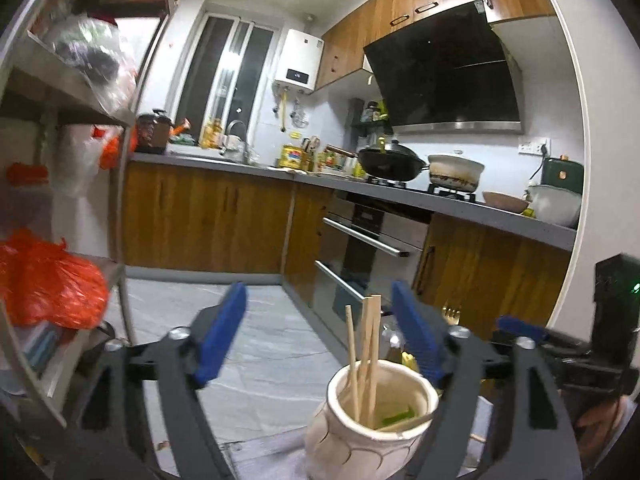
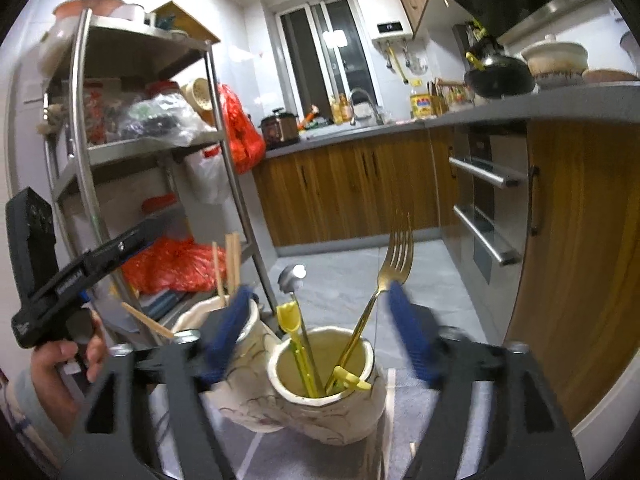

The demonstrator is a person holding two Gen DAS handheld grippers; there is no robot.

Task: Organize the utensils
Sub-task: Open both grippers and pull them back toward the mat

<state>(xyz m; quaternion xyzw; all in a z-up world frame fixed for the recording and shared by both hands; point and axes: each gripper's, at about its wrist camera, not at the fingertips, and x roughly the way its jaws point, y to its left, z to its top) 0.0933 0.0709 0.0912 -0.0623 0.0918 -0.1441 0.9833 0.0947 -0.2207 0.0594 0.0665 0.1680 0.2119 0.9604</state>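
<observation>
**Two ceramic jars, sorted utensils, both grippers wide**

A rounded cream ceramic jar (image 2: 324, 392) with glossy, line-patterned sides is standing between the right gripper's (image 2: 316, 328) blue ribbed pads, which are spread wide and gripping nothing. Inside it a gold metal fork (image 2: 394, 256) is leaning tines up, beside a slim steel spoon (image 2: 292, 276) and yellow plastic pieces (image 2: 289, 316).

Just to its left, touching or nearly so, a second matching jar (image 1: 372, 420) is holding pale wooden chopsticks (image 1: 370, 344), standing upright. The left gripper (image 1: 320, 336) is gaping open around that jar's mouth, its pads clear of the rim and holding nothing.

A steel shelf rack (image 2: 144, 152) with orange bags is standing behind.
</observation>
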